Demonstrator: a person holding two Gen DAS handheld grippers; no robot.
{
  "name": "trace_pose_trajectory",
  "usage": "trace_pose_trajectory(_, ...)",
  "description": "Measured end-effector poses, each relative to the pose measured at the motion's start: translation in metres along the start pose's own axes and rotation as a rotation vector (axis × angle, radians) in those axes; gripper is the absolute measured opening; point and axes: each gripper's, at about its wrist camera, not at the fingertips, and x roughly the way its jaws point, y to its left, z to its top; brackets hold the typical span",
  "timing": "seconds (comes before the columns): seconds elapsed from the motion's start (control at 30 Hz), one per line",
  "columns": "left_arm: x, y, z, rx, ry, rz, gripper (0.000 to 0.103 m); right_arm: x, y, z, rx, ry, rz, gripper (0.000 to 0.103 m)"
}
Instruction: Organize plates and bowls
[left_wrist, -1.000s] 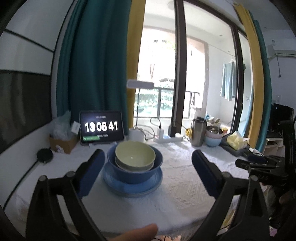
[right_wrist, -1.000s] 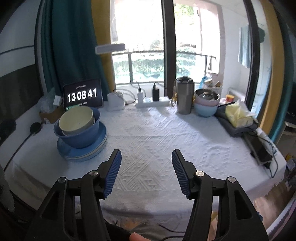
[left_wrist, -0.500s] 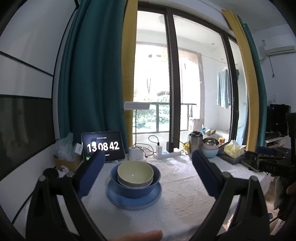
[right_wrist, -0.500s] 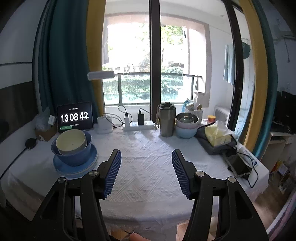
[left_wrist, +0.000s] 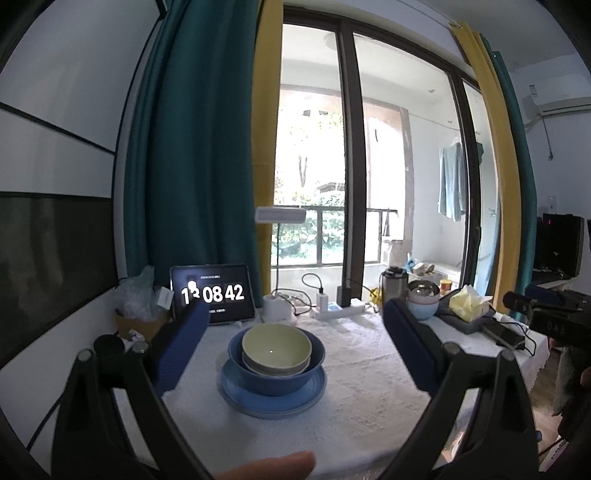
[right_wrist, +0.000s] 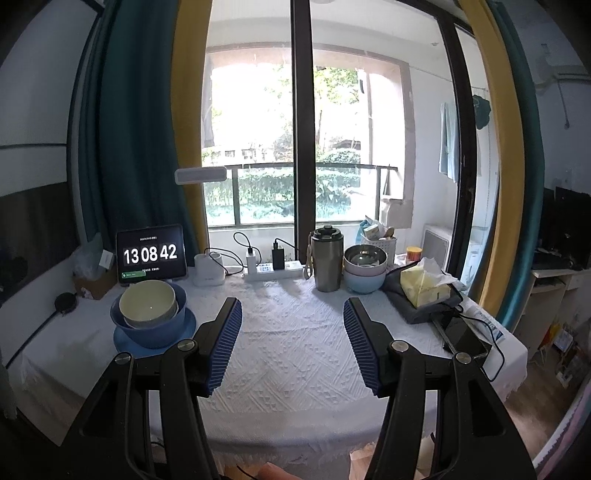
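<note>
Two bowls, the pale green bowl (left_wrist: 276, 346) nested in the blue bowl (left_wrist: 276, 373), sit on the blue plate (left_wrist: 273, 400) at the desk's (right_wrist: 295, 354) left end, before the clock tablet (right_wrist: 150, 254). Both my grippers, left gripper (left_wrist: 291, 332) and right gripper (right_wrist: 291, 332), are open and empty. Over the last second both rose and drew back, so the stack looks smaller and farther. Judgement: stacking done, I am retreating

A tablet (right_wrist: 150, 254) reading 13 08 42, a steel tumbler (right_wrist: 326, 258), a tissue pack (right_wrist: 424, 282).
</note>
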Motion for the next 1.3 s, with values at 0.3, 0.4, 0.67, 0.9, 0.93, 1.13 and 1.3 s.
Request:
trace_pose_trajectory(0.3, 0.0007, 0.0022, -0.0006, -0.001, 0.002, 0.019, 0.096, -0.0031, 0.0002, 0.0014, -0.001, -0.007, 0.000, 0.067)
trace_pose_trajectory(0.4, 0.0014, 0.0025, -0.0014, -0.003, 0.007, 0.017, 0.096, -0.0011, 0.0013, 0.0010, -0.003, -0.002, 0.000, 0.067)
trace_pose_trajectory(0.67, 0.0019, 0.0032, -0.0017, -0.006, 0.012, 0.017, 0.096, 0.0008, 0.0031, -0.0007, -0.005, 0.006, -0.001, 0.067)
trace_pose_trajectory(0.9, 0.0012, 0.0021, -0.0039, -0.006, 0.020, 0.017, 0.096, 0.0013, 0.0058, -0.0014, -0.009, 0.009, 0.002, 0.067)
trace_pose_trajectory(0.93, 0.0013, 0.0021, -0.0042, -0.007, 0.022, 0.017, 0.096, 0.0013, 0.0060, -0.0016, -0.009, 0.009, 0.002, 0.067)
trace_pose_trajectory(1.13, 0.0012, 0.0025, -0.0042, -0.009, 0.022, 0.017, 0.096, 0.0024, 0.0060, -0.0020, -0.009, 0.013, 0.003, 0.067)
trace_pose_trajectory(1.3, 0.0012, 0.0025, -0.0045, -0.008, 0.023, 0.017, 0.096, 0.0032, 0.0061, -0.0031, -0.008, 0.016, 0.004, 0.067)
